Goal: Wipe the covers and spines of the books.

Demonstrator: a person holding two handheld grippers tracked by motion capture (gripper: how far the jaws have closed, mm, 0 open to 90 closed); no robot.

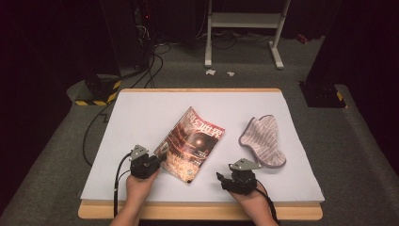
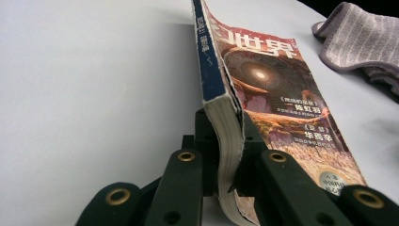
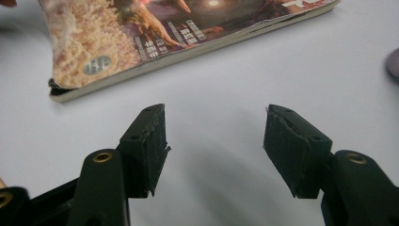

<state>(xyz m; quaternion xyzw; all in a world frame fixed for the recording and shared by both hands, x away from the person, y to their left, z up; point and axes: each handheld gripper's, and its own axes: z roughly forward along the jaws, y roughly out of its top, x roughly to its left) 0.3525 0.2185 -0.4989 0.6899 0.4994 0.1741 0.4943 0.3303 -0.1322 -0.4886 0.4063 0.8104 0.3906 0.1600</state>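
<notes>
Magazine (image 1: 190, 143) lies slantwise in the middle of the white table (image 1: 141, 113), its red cover up and its title end pointing away from you. Your left gripper (image 1: 157, 162) has it by the near left corner at the spine: in the left gripper view the two black jaws are closed on the page block (image 2: 226, 141), one jaw on each side, and the blue spine (image 2: 209, 70) runs straight away from the jaws. That corner looks lifted a little off the table there, while the far edge seems to rest on the surface.

Your right gripper (image 1: 226, 179) sits near the table's front edge, just beside the magazine's nearest corner but apart from it. Its jaws stand wide apart with nothing between them, and in the right gripper view the magazine's bottom edge (image 3: 179, 52) lies ahead of them and to the left.

A striped grey cloth (image 1: 263, 141) lies to the right of the magazine, not touching it, beyond your right gripper.
</notes>
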